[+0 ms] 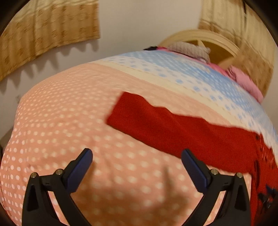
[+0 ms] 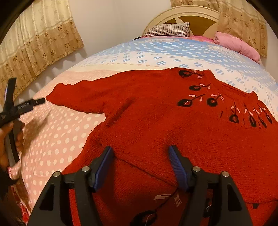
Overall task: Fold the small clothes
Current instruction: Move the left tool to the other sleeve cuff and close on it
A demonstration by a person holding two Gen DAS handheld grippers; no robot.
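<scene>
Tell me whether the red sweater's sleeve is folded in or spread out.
Spread out. The sleeve stretches flat away from the red sweater across the dotted bedspread, its cuff uncovered.

Open bedspread (image 1: 69, 121) beside sweater (image 2: 156, 121)

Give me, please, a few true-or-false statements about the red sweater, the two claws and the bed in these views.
1. The red sweater lies spread on a polka-dot bedspread. True.
2. The left claw grips the sleeve. False: it is open, with only bedspread between its fingers.
3. The right claw is open above the sweater. True.
4. A green pillow lies by the headboard. False: the pillows there are a pink pillow and a striped pillow.
</scene>
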